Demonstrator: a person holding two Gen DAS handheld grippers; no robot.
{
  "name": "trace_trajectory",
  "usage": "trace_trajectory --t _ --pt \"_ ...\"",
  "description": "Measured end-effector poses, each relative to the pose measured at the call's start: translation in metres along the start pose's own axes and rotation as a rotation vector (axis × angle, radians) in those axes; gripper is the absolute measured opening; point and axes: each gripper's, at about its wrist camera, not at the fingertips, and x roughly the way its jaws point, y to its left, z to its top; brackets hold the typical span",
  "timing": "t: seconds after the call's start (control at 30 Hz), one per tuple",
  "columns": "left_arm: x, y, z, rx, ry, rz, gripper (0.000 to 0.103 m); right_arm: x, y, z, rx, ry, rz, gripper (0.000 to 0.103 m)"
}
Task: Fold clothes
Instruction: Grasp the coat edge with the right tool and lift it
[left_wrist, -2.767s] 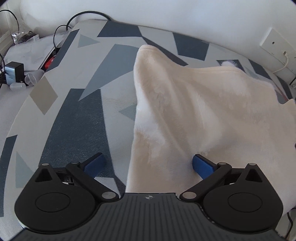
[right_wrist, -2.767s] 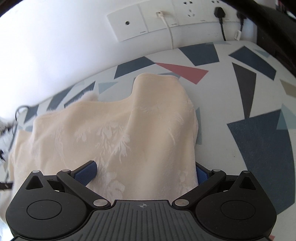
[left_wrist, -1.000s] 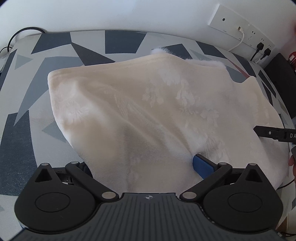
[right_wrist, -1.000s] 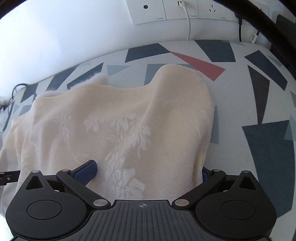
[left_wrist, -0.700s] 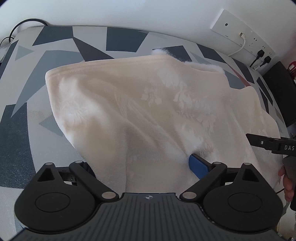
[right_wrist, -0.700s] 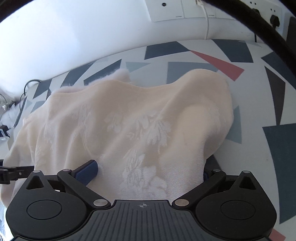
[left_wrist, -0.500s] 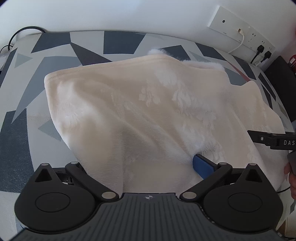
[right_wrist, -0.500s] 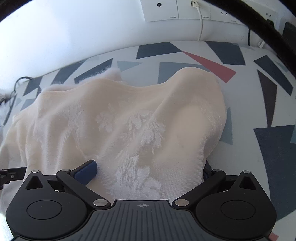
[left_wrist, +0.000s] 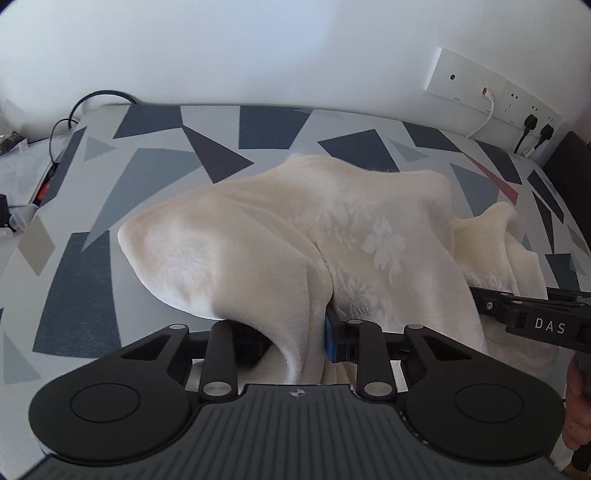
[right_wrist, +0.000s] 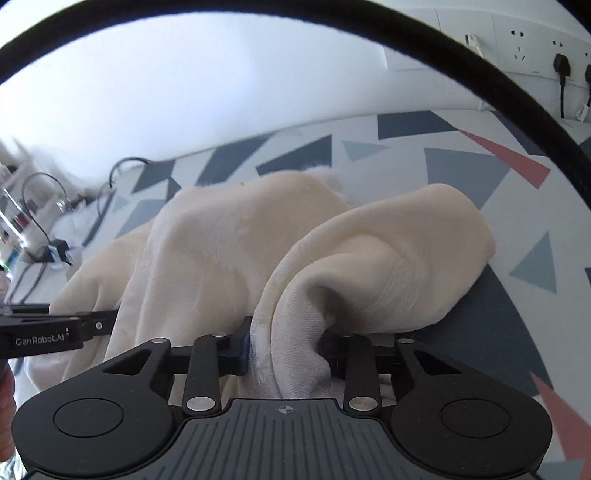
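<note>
- The work surface is a bench (left_wrist: 155, 173) covered with a pale sheet printed with grey, navy and pink triangles; it stands against a plain white wall (left_wrist: 258, 55).
- A cream garment (left_wrist: 295, 236) of plush fabric with a woven floral pattern lies bunched at the middle of the bench. Its near edge is lifted off the surface; the far part rests on the sheet.
- The garment's long axis runs roughly left to right across the left wrist view. Which end is the neck or the hem cannot be told.
- The left tool (left_wrist: 295, 339) has its jaws closing, with a gathered fold of the garment's near edge pinched between them. One blue pad (left_wrist: 330, 341) shows against the cloth.
- The right tool (right_wrist: 284, 350) also has its jaws closing, with a thick fold of the same garment pinched between them.
- Legible writing: "DAS" on the side of the right tool where it enters the left wrist view (left_wrist: 550, 326); "GenRobot.AI" on the side of the left tool in the right wrist view (right_wrist: 40, 339).
- A white socket panel (left_wrist: 491, 96) is fixed to the wall at far right, with a white cable and two black plugs inserted.
- Black cables (left_wrist: 74, 114) and small clutter lie off the bench's far left corner.
- A thick black cable (right_wrist: 332, 22) arcs across the top of the right wrist view.
</note>
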Motion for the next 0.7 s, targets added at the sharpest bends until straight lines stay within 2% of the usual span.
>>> trace_trajectory --t 0.13,0.2,0.27,0.37,0.5,0.7 --pt "-0.028 0.012 -0.013 -0.068 -0.027 -0.008 0.027 -0.014 0.0 0.003 0.053 -0.021 0.103 0.021" --pt "-0.042 0.016 -0.018 -0.098 -0.039 -0.013 0.027 -0.016 0.01 0.008 0.019 -0.009 0.157 0.021" --pt "-0.053 0.016 -0.025 -0.084 -0.057 0.015 0.027 -0.014 0.025 0.012 -0.036 0.021 0.217 0.021" --pt "-0.071 0.022 -0.041 -0.101 -0.085 0.072 0.027 -0.009 0.055 0.012 -0.116 0.062 0.291 0.02" --pt "-0.106 0.038 -0.062 -0.179 -0.145 0.114 0.025 -0.016 0.099 0.012 -0.187 0.083 0.416 0.019" --pt "-0.185 0.06 -0.095 -0.264 -0.306 0.206 0.025 -0.053 0.169 0.005 -0.269 0.046 0.549 0.019"
